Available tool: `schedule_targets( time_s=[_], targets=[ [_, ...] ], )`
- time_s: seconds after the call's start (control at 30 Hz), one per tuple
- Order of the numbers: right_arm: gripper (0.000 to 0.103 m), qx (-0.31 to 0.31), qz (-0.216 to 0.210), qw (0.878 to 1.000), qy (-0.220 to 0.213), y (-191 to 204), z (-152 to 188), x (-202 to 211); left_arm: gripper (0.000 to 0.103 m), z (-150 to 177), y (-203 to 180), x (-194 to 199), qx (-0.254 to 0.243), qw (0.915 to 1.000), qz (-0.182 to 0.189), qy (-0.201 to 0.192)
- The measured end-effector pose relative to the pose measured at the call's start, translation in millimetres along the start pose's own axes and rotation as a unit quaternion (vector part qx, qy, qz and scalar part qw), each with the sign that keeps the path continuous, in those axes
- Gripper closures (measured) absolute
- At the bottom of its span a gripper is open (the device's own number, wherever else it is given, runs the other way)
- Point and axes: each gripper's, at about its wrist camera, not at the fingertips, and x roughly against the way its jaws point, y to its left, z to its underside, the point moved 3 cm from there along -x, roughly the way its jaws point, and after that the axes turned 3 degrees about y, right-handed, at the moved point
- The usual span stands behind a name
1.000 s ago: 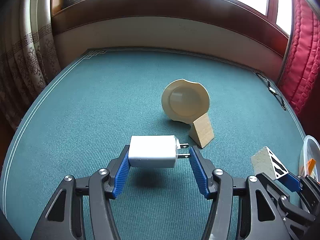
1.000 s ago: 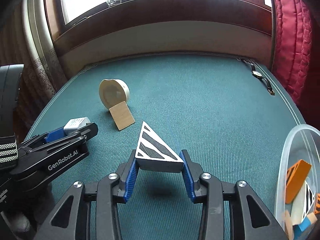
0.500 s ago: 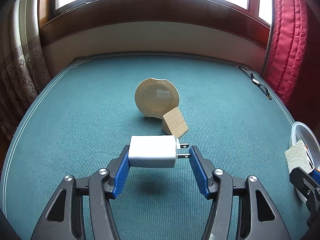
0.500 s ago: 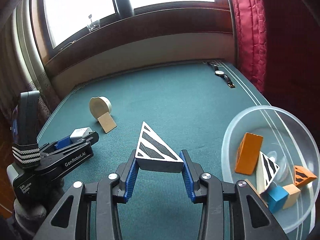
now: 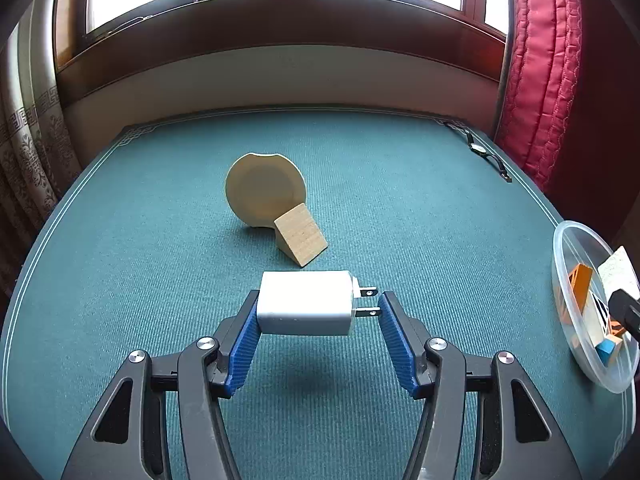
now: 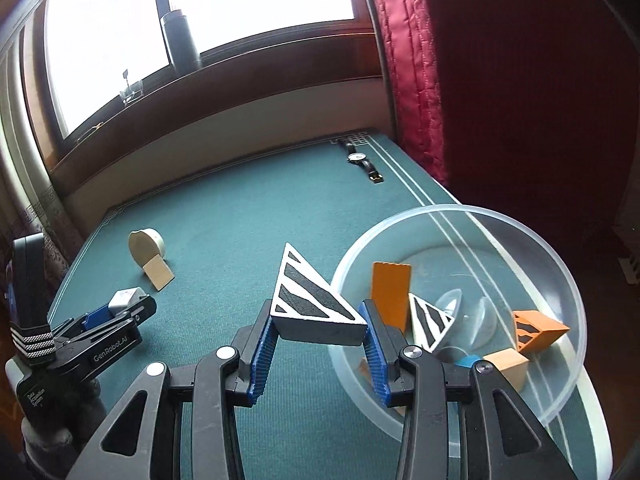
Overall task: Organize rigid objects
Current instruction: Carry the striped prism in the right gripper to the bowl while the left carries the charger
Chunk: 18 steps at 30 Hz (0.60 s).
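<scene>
Between the blue fingers of the right gripper (image 6: pixel 319 325) sits a white triangular block with black stripes (image 6: pixel 310 304), pinched at both ends and held off the green worktop (image 6: pixel 248 216). Its right corner overlaps the near-left rim of a clear plastic bowl (image 6: pixel 532 224), which fills the 3 o'clock side of the right wrist view. Lying in the bowl are an orange rectangular block (image 6: pixel 390 292), a second striped white triangle (image 6: pixel 430 326), an orange block with black marks (image 6: pixel 538 330), a small blue block (image 6: pixel 468 361) and a plain wooden block (image 6: pixel 506 365).

At 9 o'clock in that view, the left gripper (image 6: pixel 128 304) holds a white plug-in charger (image 5: pixel 306 308). From the left wrist view, its fingers pinch the charger lengthwise, one pad on the flat end and the other against the two metal prongs, with the charger's shadow on the cloth beneath.

Beyond the charger, toward 12 o'clock, a round wooden disc (image 5: pixel 262 190) stands on edge, and a wooden wedge (image 5: pixel 302 234) touches its lower right. Near the far right corner of the worktop lies a wristwatch (image 6: pixel 362 161). Red curtain (image 5: pixel 548 68) hangs at 2 o'clock.
</scene>
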Motion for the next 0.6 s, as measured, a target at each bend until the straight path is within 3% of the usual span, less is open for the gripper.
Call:
schedule_targets(
  time_s=[0.6],
  targets=[
    [0.059,-0.077,0.090,0.993,0.002,-70,9,2,0.044,9,-22,8,-0.027,0.9995,0.015,-0.001]
  ],
)
